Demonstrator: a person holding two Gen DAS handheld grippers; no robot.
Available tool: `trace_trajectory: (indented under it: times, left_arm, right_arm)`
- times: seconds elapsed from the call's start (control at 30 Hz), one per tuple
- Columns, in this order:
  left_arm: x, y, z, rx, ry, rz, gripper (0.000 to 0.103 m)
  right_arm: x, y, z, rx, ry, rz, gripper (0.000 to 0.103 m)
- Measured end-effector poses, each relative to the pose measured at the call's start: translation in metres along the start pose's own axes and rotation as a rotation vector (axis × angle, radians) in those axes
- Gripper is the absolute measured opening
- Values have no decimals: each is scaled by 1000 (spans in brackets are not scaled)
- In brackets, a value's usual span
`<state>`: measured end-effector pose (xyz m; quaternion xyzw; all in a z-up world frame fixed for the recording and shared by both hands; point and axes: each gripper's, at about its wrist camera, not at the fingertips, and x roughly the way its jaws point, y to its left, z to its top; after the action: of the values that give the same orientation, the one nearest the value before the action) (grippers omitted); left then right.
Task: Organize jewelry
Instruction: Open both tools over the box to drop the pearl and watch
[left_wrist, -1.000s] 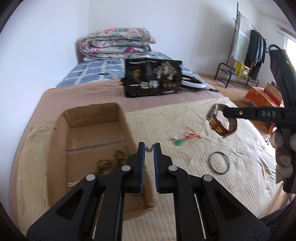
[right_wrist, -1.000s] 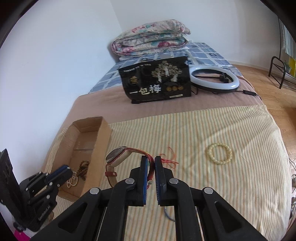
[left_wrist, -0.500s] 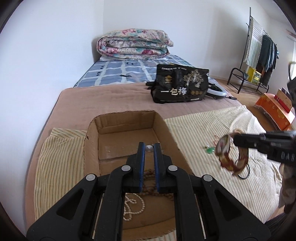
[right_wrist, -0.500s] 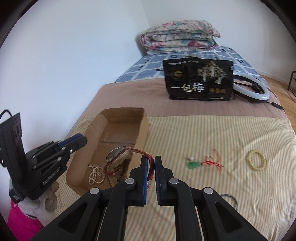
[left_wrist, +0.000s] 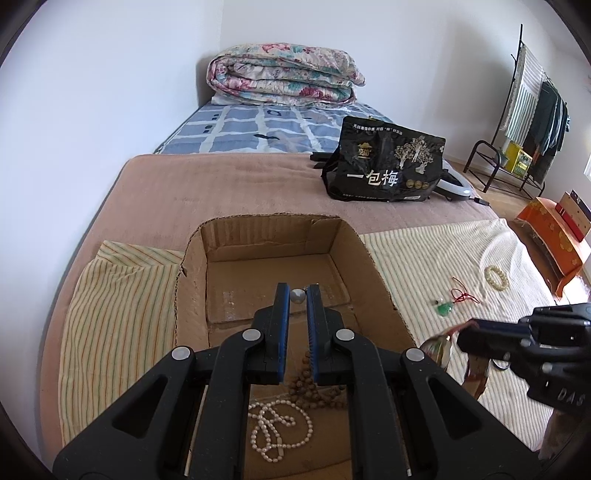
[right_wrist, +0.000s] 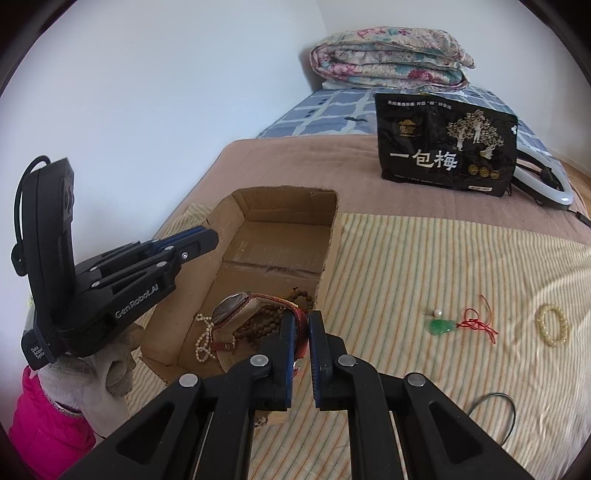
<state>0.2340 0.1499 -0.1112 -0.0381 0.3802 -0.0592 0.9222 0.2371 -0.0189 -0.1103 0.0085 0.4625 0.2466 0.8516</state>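
An open cardboard box (left_wrist: 373, 258) (right_wrist: 332, 236) lies on the bed. In it are a white pearl necklace (left_wrist: 280, 428) (right_wrist: 202, 341) and brown wooden beads (left_wrist: 314, 387) (right_wrist: 266, 325). My left gripper (left_wrist: 297, 295) is shut on a small silver bead (left_wrist: 297, 295) and holds it above the box. My right gripper (right_wrist: 300, 325) is shut on the red strap of a wristwatch (right_wrist: 236, 312), held over the box's near right corner. It shows at the right of the left wrist view (left_wrist: 476, 332). On the striped cloth lie a green pendant on red cord (right_wrist: 443, 325) (left_wrist: 445, 308), a cream bead bracelet (right_wrist: 553, 325) (left_wrist: 496, 277) and a black ring (right_wrist: 495, 413).
A black snack bag (left_wrist: 384, 166) (right_wrist: 443, 147) and a white ring light (right_wrist: 546, 184) sit further back on the brown blanket. A folded floral quilt (left_wrist: 284, 74) lies at the head. An orange box (left_wrist: 550, 236) and a clothes rack (left_wrist: 532, 118) stand right of the bed.
Both grippers moved left towards the box. The left one with the bead now hangs over the box's middle; the right one brought the watch from over the cloth to the box's edge.
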Motion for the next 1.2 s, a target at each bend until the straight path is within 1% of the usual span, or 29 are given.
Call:
trace_trajectory:
  times: [0.27,0.33,0.37,0.4,0.43,0.63,0.77,0.83,0.97,1.17,1.2]
  left_arm:
    - [7,4,0,-11,10,3,7]
    - [7,3,0,-6,10,13,8]
    - [7,4,0,-5,9,17,20]
    - [7,4,0,-6,8,18,29]
    - [6,4,0,-7,5,17,41]
    - [3,4,0,-21,-1,27,41]
    - [3,4,-1,-20,0,26,41]
    - [2,2,-1,-15,0,29,41]
    - [-3,0,0,-18,-6,30,41]
    - [-12,-5,-1,-11,-12,30,41]
    - [-14,-7,-1,-10,-14,31,41]
  right_arm:
    - [14,12,-3,-30,34,25,6]
    - [16,14,-3,-38,36,39,14]
    - [16,15,-4,-43,34,36,14]
    - [15,16,-4,-48,28,36,22]
    - [14,17,-4,-53,26,37,33]
    - [10,19,-5,-70,17,24,41]
    - [9,16,-4,-66,16,22,42]
    - [7,15,-4,-66,11,19,44]
    - [3,14,-4,-72,0,9,46]
    - [-6,9,-5,-71,-13,-1,52]
    - [-8,7,-5,-71,-16,-4,54]
